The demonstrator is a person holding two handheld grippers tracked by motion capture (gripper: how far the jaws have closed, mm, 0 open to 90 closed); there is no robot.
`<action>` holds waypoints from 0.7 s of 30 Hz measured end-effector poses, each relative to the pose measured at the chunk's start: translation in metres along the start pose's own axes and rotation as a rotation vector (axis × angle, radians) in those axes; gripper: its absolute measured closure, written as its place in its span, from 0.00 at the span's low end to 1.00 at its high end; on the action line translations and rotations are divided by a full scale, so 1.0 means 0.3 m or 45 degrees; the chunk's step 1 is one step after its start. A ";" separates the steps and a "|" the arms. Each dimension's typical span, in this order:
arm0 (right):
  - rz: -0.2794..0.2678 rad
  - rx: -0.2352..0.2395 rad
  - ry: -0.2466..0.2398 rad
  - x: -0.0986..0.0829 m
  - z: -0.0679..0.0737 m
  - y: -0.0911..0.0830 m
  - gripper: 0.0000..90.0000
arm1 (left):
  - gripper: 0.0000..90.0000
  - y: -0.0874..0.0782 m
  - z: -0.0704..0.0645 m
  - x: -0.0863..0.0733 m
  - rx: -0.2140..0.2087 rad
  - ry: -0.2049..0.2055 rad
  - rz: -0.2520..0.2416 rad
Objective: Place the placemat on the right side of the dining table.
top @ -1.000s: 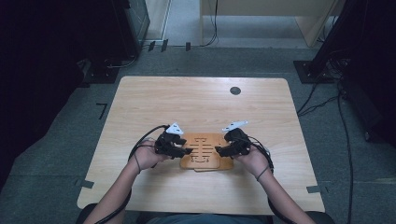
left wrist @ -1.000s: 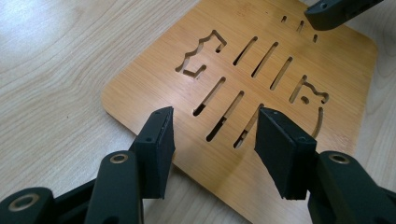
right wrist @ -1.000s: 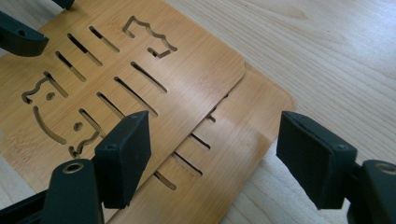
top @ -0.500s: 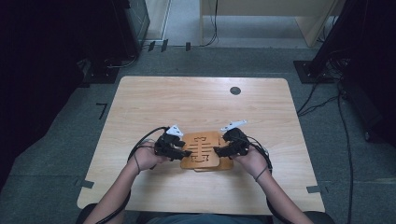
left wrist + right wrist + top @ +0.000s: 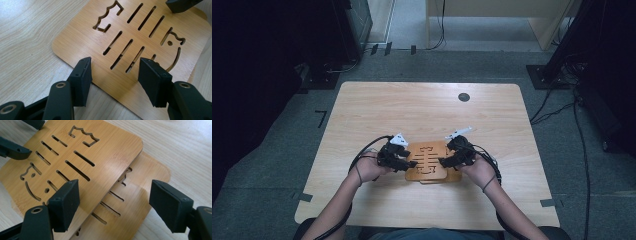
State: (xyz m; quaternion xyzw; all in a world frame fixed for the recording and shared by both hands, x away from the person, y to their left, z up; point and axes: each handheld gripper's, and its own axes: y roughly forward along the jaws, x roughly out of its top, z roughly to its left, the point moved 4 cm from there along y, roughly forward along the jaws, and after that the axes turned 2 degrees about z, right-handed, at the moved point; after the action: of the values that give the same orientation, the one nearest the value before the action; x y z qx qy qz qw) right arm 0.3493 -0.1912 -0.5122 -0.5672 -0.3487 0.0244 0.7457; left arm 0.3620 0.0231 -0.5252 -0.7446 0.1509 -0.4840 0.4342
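Bamboo trivets, two of them stacked: the top trivet (image 5: 75,157) sits slightly askew on the bottom trivet (image 5: 140,195), whose edge sticks out past the top one in the right gripper view. Both are flat, rounded squares with slot cutouts and small shaped cutouts. In the high view the stack (image 5: 428,161) lies on the light wooden counter (image 5: 422,110), toward the person's side, about centred between the two hands. Left claw (image 5: 408,163) at the stack's left edge, right claw (image 5: 445,162) at its right edge, both pointing inward at each other. Left claw (image 5: 113,75) is spread wide, its jaws over the near edge of the top trivet (image 5: 140,37), nothing pinched between them. Right claw (image 5: 113,202) also spread wide, one jaw over the top trivet, the other out past the bottom trivet's edge, nothing pinched. Cannot tell whether the jaw tips touch the wood. Tip of the other claw shows at the far side in each gripper view. Small dark round disc (image 5: 464,97) in the counter near its far edge, well apart from the stack. Cables trail from both claws back along the forearms.
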 end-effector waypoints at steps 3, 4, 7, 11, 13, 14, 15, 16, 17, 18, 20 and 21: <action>0.050 0.032 0.118 0.008 0.002 0.004 0.30 | 0.48 0.001 -0.001 -0.002 0.003 0.004 0.001; 0.056 0.036 0.131 0.012 0.003 0.004 0.32 | 0.48 0.001 0.000 -0.002 0.003 0.006 0.003; 0.064 0.026 0.131 0.023 0.011 0.002 0.34 | 0.48 0.001 0.000 -0.003 0.002 0.009 -0.002; 0.078 0.025 0.141 0.034 0.016 0.007 0.36 | 0.47 0.002 0.000 -0.002 -0.001 0.005 -0.006; 0.086 0.032 0.156 0.036 0.015 0.014 0.37 | 0.47 0.003 -0.001 -0.002 0.005 0.011 -0.008; 0.092 0.036 0.176 0.037 0.016 0.018 0.37 | 0.47 0.003 -0.002 -0.002 0.006 0.011 -0.009; 0.094 0.045 0.189 0.037 0.016 0.021 0.37 | 0.47 0.003 -0.002 -0.002 0.005 0.010 -0.009; 0.095 0.053 0.206 0.039 0.016 0.023 0.38 | 0.47 0.004 -0.003 -0.002 0.006 0.014 -0.009; 0.096 0.063 0.219 0.040 0.018 0.025 0.38 | 0.47 0.004 -0.003 -0.003 0.008 0.020 -0.008; 0.096 0.063 0.219 0.040 0.018 0.025 0.38 | 0.47 0.004 -0.003 -0.003 0.008 0.020 -0.008; 0.103 0.085 0.237 0.044 0.025 0.030 0.40 | 0.47 0.004 -0.004 -0.003 0.008 0.023 -0.009; 0.106 0.085 0.240 0.045 0.027 0.031 0.40 | 0.47 0.004 -0.004 -0.003 0.009 0.027 -0.008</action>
State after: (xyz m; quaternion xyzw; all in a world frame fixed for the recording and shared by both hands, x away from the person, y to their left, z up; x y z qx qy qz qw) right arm 0.3584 -0.1753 -0.5126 -0.5558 -0.2522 0.0135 0.7921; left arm 0.3608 0.0224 -0.5266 -0.7384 0.1514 -0.4937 0.4337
